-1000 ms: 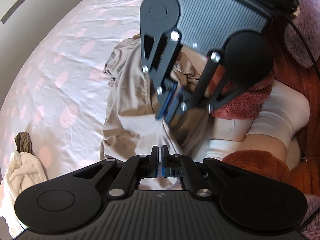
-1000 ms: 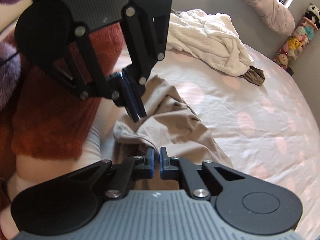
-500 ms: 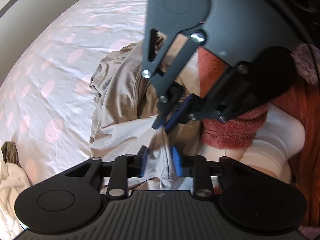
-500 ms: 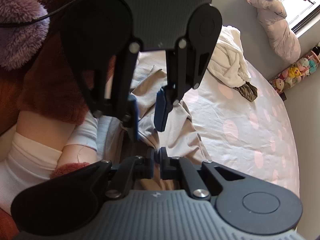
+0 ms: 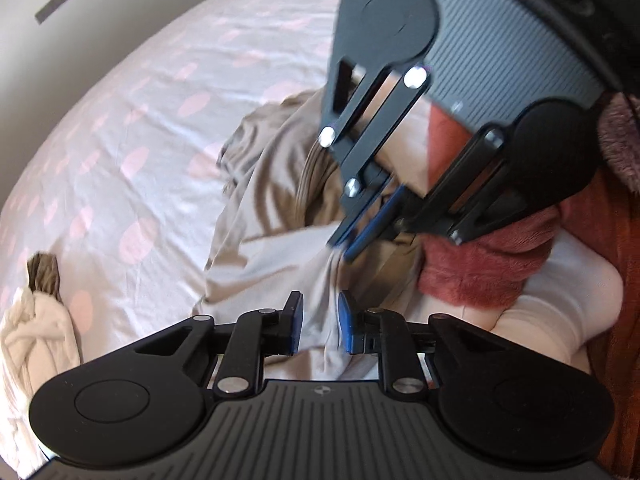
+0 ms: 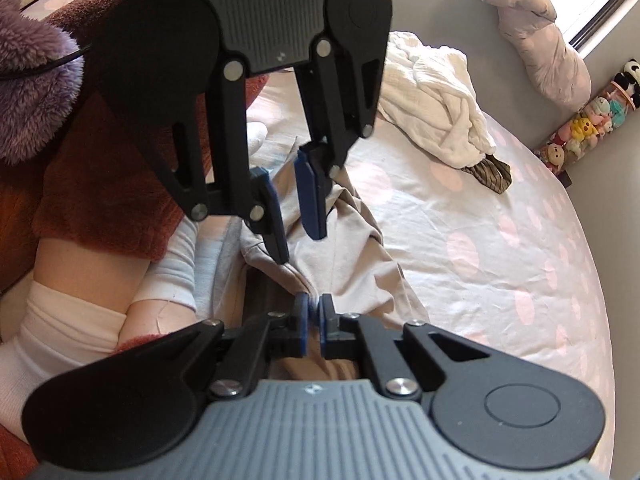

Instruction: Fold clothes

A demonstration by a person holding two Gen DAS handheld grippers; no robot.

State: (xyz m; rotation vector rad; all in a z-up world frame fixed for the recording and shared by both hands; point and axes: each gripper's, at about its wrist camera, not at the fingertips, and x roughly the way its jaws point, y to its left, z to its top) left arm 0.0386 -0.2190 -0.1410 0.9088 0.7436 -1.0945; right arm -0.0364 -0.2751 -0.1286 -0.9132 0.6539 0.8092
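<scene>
beige garment (image 5: 276, 216) bunched on bed (image 5: 132, 128), ridge between parted, unclosed left gripper (image 5: 319, 322) jaws; best centred before pinching. from right wrist: right gripper (image 6: 314, 314) jaws clamped on hem; best held taut.

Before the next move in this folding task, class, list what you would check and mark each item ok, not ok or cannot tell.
1. Right tool pinching the beige garment: ok, shut on a fold.
2. Left tool gripping: not ok, jaws apart, cloth loose between them.
3. Garment flat on the bed: not ok, bunched.
4. White pile apart from the garment: ok.
5. Garment free of the person's knees: cannot tell.
</scene>
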